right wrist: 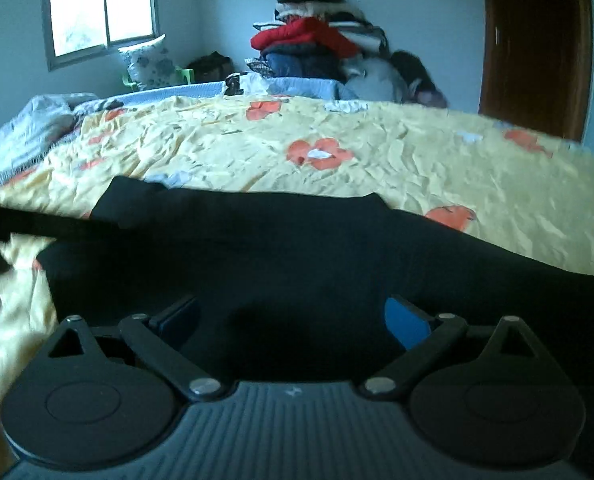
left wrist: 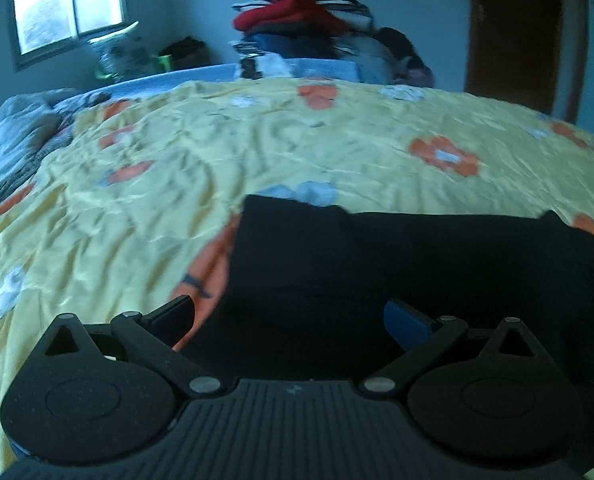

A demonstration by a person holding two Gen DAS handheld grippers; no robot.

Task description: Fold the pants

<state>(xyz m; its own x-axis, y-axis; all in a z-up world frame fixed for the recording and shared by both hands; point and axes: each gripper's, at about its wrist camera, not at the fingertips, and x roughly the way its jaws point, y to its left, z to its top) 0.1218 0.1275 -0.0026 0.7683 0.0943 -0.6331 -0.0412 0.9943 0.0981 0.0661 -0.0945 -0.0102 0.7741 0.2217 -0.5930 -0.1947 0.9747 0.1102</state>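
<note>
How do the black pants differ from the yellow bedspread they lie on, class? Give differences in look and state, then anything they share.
The black pants are plain and dark; the yellow bedspread is light with orange and white flowers. The pants cover only the near part; the bedspread spreads across the whole bed. The pants look fairly smooth; the bedspread is wrinkled all over. Both are cloth lying flat on the bed.

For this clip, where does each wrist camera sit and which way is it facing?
Left wrist: on the left gripper, low over the bed, facing the far wall; fingers spread above the left end of the black pants.
Right wrist: on the right gripper, facing likewise, fingers spread over the pants further right; a dark shape at its left edge, unclear.
Shared: pants, yellow floral bedspread, window, clothes pile, brown door.
</note>
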